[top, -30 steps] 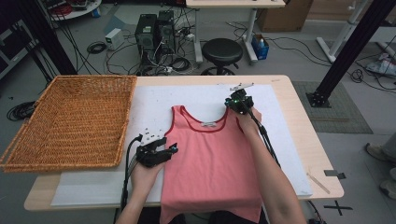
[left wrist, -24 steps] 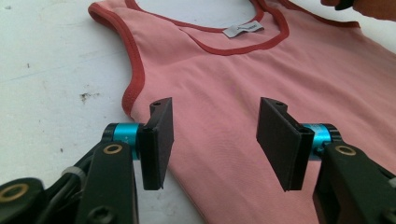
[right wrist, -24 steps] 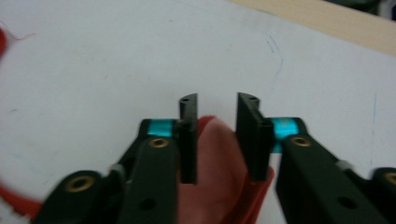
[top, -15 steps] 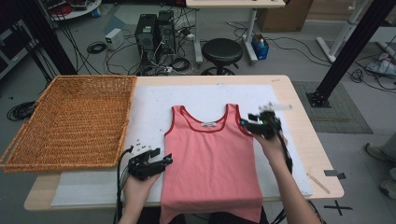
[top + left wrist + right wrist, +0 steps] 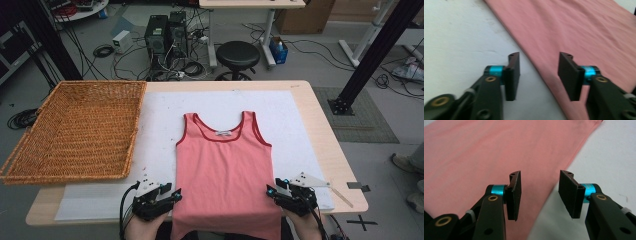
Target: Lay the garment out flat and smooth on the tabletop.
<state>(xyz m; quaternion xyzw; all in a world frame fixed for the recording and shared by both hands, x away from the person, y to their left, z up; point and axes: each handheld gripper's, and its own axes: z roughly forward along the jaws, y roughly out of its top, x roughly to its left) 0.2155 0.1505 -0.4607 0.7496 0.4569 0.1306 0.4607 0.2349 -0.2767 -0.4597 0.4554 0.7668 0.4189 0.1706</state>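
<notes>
The table (image 5: 320, 150) bears a white mat (image 5: 155, 120), with a wicker basket (image 5: 75, 130) far left. The pink tank top (image 5: 225, 175) lies flat at mat centre, long axis near-far, straps far, hem overhanging the near edge. The left gripper (image 5: 172, 196) and right gripper (image 5: 272, 191) flank its 2 side edges, jaws spread after closing somewhat, nothing pinched; each straddles an edge.

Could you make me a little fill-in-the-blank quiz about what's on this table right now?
1. The pink tank top lies spread flat on the white ___.
2. The container at the table's left end is a wicker ___.
3. Both the left gripper and the right gripper have their jaws ___, holding nothing.
4. The tank top's neckline points ___ from the person.

Missing words: mat; basket; open; away
</notes>
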